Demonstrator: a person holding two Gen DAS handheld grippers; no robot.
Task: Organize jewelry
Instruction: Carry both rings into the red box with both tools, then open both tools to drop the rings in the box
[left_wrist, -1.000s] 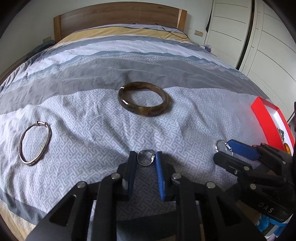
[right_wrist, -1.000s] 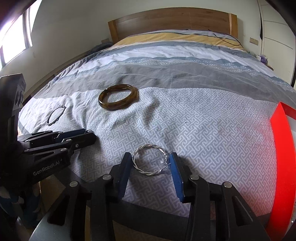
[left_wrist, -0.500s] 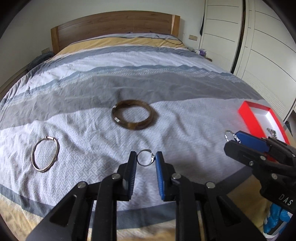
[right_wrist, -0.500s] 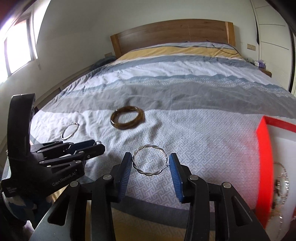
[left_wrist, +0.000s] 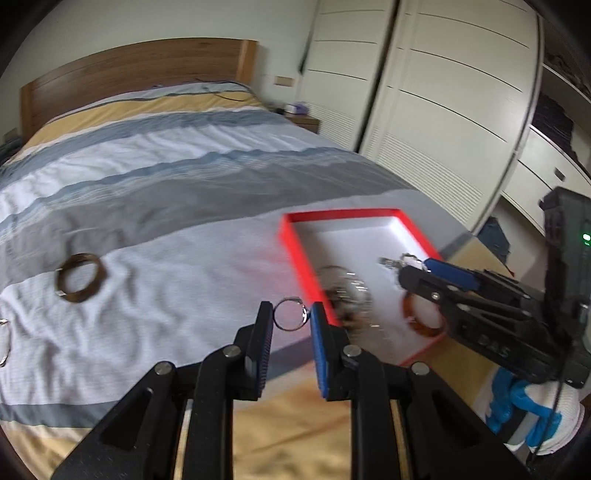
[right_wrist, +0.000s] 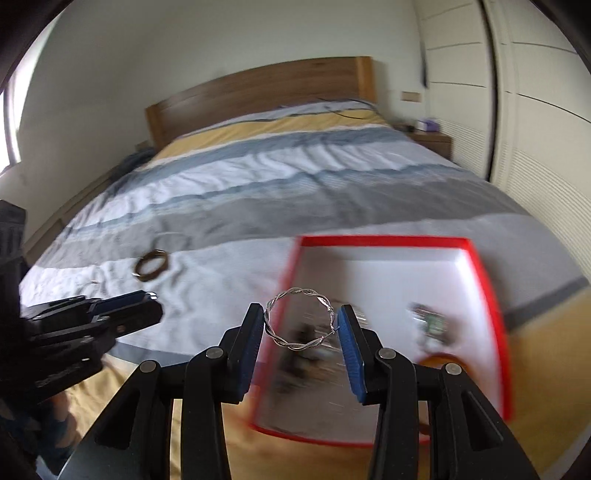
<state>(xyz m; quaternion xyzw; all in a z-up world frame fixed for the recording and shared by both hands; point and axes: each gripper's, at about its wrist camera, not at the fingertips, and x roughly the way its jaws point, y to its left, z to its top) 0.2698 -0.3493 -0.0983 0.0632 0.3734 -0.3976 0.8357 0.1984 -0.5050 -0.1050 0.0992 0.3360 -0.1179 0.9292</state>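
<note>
**Two pieces in the air, two left on the bed**

You are carrying one piece in each hand toward the shallow red cardboard box with the white lining (left_wrist: 400, 216). Your left hand-held gripper (left_wrist: 291, 319) is pinching a small plain silver ring (left_wrist: 290, 314) between its pads, jaws narrow, with the box just ahead and to its right. Your right hand-held gripper (right_wrist: 301, 325) is clamping a twisted silver wire bangle (right_wrist: 299, 319) across its width, jaws set wider, and it is hanging over the near left part of the box.

Judging by what is lying there, the job looks roughly half done. The box is already holding several pieces: a blurred heap of silvery jewellery (left_wrist: 345, 291) just ahead of your left hand-held gripper, an orange bangle (left_wrist: 421, 321) near the box's front edge, and something small and greenish (right_wrist: 430, 325) ahead and to the right of your right hand-held gripper; the blur is hiding what exactly they are. Neither carried piece is in the box yet. Waiting on the bed, well away to the left of both hand-held grippers, are a dark brown glossy bangle (left_wrist: 79, 278) and a thin silver bangle (left_wrist: 3, 341) at the picture's left edge.

The box is sitting on a bed with a striped grey, blue, white and yellow quilt (right_wrist: 288, 166), soft and creased, so it may be resting unevenly. A wooden headboard (right_wrist: 258, 96) is standing at the far end, and white louvred wardrobe doors (left_wrist: 424, 122) are running along the right.
</note>
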